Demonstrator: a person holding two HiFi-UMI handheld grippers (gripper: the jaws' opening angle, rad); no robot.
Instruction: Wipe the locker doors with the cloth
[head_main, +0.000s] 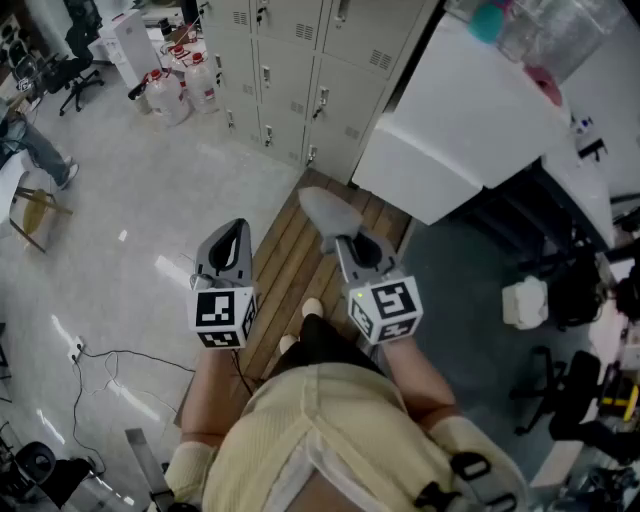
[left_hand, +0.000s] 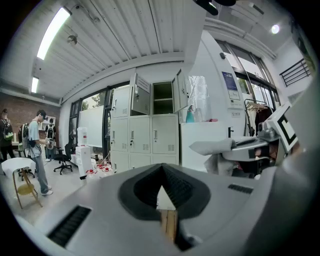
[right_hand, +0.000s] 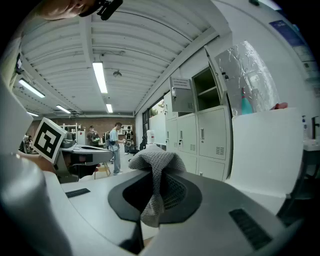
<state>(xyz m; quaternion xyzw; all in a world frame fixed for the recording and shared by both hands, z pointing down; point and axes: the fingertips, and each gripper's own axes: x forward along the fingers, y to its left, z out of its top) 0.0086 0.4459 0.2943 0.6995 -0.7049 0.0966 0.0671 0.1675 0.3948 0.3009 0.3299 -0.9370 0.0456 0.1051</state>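
Two tools are carried out in front of the person, side by side above the wooden boards of the floor, and both are well apart from the locker doors. The step in hand is therefore judged to be the approach, with no wiping yet begun. The right hand-held gripper is pressed together on the grey cloth, which is pinched in a fold between the jaws and bunches out beyond their tips. The left hand-held gripper is pressed together on nothing, its jaws meeting at the tips. Several closed doors are seen in the lower rows, and two upper doors are seen swung open. For the next move, the cloth would probably need to be carried forward and laid flat against one closed door before being drawn across it.
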